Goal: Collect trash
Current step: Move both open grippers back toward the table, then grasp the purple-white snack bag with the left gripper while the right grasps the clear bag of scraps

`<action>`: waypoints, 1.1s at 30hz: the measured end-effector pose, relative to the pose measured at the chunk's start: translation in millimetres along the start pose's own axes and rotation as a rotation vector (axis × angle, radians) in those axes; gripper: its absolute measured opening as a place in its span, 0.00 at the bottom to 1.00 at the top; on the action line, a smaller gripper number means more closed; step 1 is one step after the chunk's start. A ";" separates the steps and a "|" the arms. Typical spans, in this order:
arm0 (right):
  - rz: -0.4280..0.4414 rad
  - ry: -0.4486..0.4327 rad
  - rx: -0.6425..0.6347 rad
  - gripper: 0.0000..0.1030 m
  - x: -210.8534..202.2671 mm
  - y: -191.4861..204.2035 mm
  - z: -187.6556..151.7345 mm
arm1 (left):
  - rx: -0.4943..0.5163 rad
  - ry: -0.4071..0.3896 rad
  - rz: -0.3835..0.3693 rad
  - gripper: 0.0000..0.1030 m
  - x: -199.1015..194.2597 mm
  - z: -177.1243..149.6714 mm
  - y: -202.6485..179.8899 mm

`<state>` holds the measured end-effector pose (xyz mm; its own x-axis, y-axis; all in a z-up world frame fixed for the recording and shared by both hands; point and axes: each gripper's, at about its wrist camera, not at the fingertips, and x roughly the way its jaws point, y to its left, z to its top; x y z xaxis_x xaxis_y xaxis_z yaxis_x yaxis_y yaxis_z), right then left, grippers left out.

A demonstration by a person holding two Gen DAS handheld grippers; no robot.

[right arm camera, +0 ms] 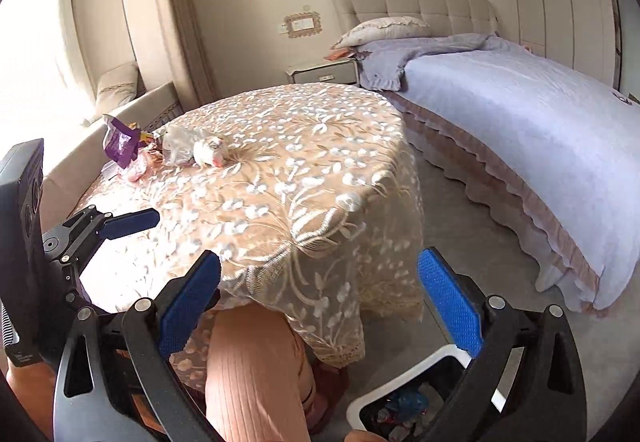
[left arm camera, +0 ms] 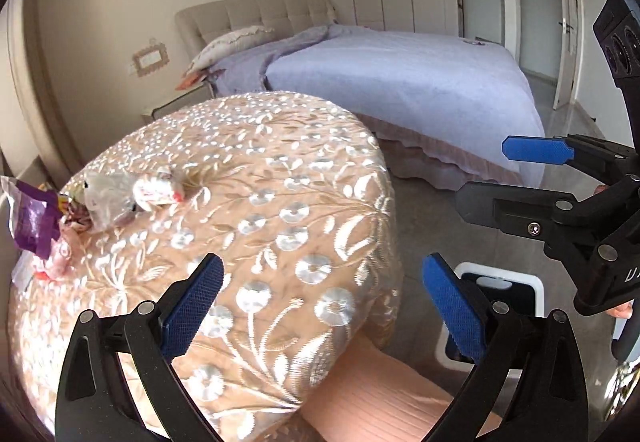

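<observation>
A heap of trash lies at the far left of the round table (left arm camera: 280,202) (right arm camera: 288,170): a purple wrapper (left arm camera: 30,216) (right arm camera: 120,142), a clear crumpled bag (left arm camera: 110,198) (right arm camera: 180,146), a white wad with red print (left arm camera: 160,190) (right arm camera: 210,152) and pink scraps (left arm camera: 58,260) (right arm camera: 136,170). My left gripper (left arm camera: 326,312) hangs open over the table's near edge, nothing between its fingers. My right gripper (right arm camera: 320,308) is open too, above the table's front drape and the floor. A white-rimmed bin (right arm camera: 404,402) (left arm camera: 496,302) with trash inside stands on the floor to the right.
A bed (right arm camera: 520,114) with a lilac cover fills the right side, a strip of grey floor (right arm camera: 460,242) between it and the table. A nightstand (right arm camera: 320,72) stands by the headboard. A person's leg in pink trousers (right arm camera: 256,374) is under the table's front edge.
</observation>
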<state>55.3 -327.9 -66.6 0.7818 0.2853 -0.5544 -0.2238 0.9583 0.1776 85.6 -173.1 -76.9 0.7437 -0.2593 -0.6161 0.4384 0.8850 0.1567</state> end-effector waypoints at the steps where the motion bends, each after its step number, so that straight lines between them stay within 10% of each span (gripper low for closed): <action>1: 0.018 -0.003 -0.015 0.96 4.1 8.3 5.8 | -0.007 -0.008 0.025 0.95 -3.3 1.6 11.4; 18: 0.160 0.053 -0.275 0.96 123.5 128.5 84.5 | -0.134 -0.053 0.316 0.95 -35.8 -7.5 194.5; 33: 0.192 0.274 -0.402 0.96 252.4 144.5 109.0 | -0.003 -0.016 0.321 0.95 7.2 13.5 278.4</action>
<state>283.7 -118.9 -92.3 0.5362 0.3980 -0.7444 -0.5960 0.8030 0.0000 219.8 66.2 -27.2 0.8518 0.0268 -0.5231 0.1789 0.9237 0.3387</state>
